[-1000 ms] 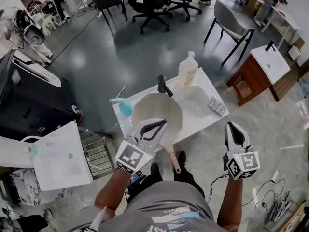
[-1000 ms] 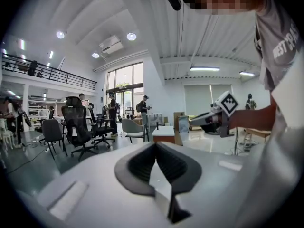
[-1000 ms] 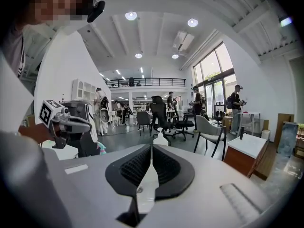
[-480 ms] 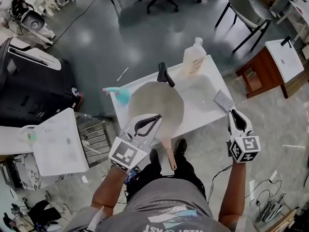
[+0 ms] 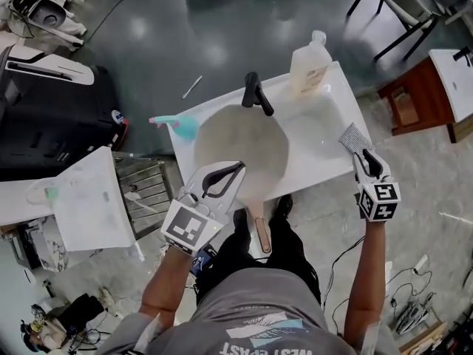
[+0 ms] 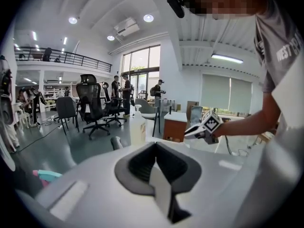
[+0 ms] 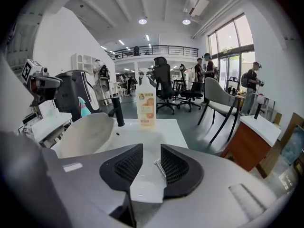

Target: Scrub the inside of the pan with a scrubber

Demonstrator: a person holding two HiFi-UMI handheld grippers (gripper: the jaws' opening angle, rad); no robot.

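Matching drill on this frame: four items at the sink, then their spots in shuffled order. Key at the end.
Items
1. pan
2. scrubber
3. soap bottle
4. teal spray bottle

Spots
A. far edge of the sink top
B. right edge of the sink top
C. left edge of the sink top
D. left half of the sink top, handle sticking out toward the person

Pairs: 1-D, 2-B, 3-A, 4-C

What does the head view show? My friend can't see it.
A person stands at a white sink with a cream pan in it. The right gripper, jaws just opening, has an edge of the scrubber between them at the sink's right side; the shut left gripper hovers by the pan's handle.
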